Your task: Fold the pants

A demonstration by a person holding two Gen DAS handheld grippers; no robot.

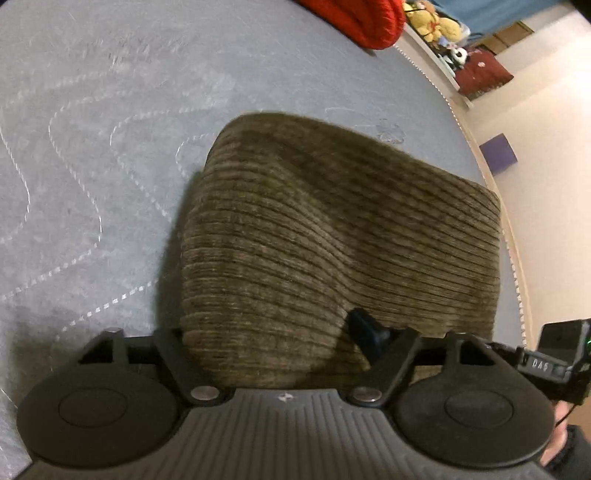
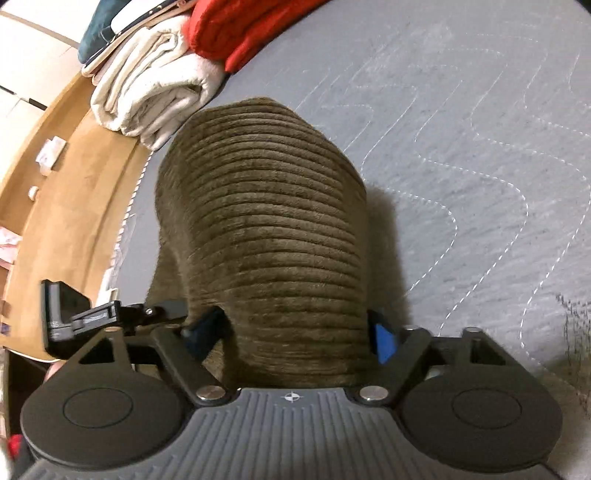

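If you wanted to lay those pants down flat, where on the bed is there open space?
The grey quilted mattress is bare left of the brown corduroy pants in the left view, right of them in the right view. It is crowded at the top: red blanket, folded cream towel.

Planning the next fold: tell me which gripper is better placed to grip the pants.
Right gripper: pants fill the gap, touching both fingers. Left gripper shows one finger; pants hide the other.

left gripper [image 1: 273, 343]: black, ribbed grey body, round side discs, silver bolts | right gripper [image 2: 295, 332]: same deal, blue pads [image 2: 384, 341] | dark sleeve [image 1: 576, 450]
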